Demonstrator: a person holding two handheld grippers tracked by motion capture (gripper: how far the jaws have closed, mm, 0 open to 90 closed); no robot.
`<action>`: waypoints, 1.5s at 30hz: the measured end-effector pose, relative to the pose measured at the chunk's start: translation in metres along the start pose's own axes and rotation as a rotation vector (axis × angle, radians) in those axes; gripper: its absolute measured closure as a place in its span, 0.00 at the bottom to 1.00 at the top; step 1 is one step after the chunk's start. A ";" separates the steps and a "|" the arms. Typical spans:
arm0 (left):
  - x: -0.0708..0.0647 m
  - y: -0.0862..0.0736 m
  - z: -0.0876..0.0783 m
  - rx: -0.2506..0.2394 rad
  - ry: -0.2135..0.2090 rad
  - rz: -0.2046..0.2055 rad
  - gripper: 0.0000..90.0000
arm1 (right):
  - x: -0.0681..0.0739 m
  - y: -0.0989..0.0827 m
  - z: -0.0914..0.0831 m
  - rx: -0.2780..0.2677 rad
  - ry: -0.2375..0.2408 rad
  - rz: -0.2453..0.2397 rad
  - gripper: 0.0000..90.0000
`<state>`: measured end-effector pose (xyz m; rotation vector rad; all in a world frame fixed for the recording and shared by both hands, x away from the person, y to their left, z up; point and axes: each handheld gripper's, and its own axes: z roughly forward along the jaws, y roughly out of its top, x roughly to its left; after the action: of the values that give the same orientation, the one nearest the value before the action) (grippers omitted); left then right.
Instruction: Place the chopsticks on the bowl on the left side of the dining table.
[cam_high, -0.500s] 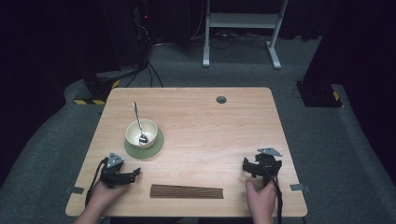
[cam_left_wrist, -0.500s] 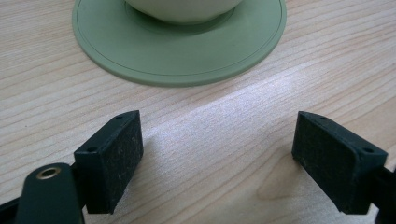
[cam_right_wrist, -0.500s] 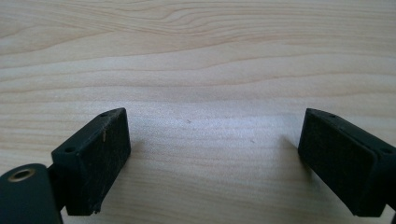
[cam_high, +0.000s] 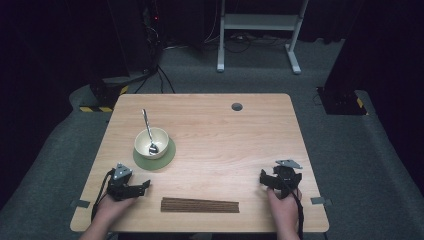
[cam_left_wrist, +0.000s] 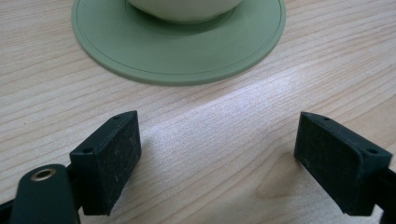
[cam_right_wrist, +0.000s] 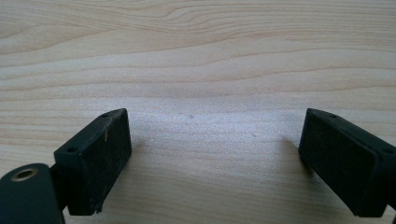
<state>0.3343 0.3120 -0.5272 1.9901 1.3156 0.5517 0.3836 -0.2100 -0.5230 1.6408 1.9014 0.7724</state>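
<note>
A cream bowl (cam_high: 151, 141) with a metal spoon (cam_high: 147, 127) leaning in it stands on a round green coaster (cam_high: 167, 159), left of the table's middle. A dark brown flat strip (cam_high: 200, 205) lies near the front edge. My left gripper (cam_high: 142, 186) rests at the front left, below the coaster. In the left gripper view its jaws (cam_left_wrist: 219, 135) stand open over bare wood, with the coaster (cam_left_wrist: 177, 51) and the bowl's base (cam_left_wrist: 187, 9) just ahead. My right gripper (cam_high: 278, 175) sits at the front right. Its jaws (cam_right_wrist: 215, 135) are open, with nothing between them.
The wooden table (cam_high: 225, 135) has a round cable hole (cam_high: 237, 106) near its far edge. Grey carpet surrounds it. A white frame (cam_high: 257, 30) stands on the floor behind, and dark equipment with cables (cam_high: 130, 75) is at the back left.
</note>
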 end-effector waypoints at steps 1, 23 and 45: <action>0.000 0.000 0.000 0.000 0.002 0.002 0.16 | 0.000 0.000 0.000 0.000 0.002 -0.002 0.10; -0.020 0.011 -0.016 -0.049 -0.100 0.065 0.17 | 0.010 -0.006 -0.012 -0.001 0.056 -0.045 0.11; -0.059 0.026 -0.014 -0.025 -0.230 0.141 0.19 | 0.009 -0.013 -0.013 0.002 0.058 -0.060 0.11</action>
<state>0.3181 0.2557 -0.4974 2.0680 1.0308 0.3878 0.3640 -0.2038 -0.5228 1.5709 1.9827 0.8020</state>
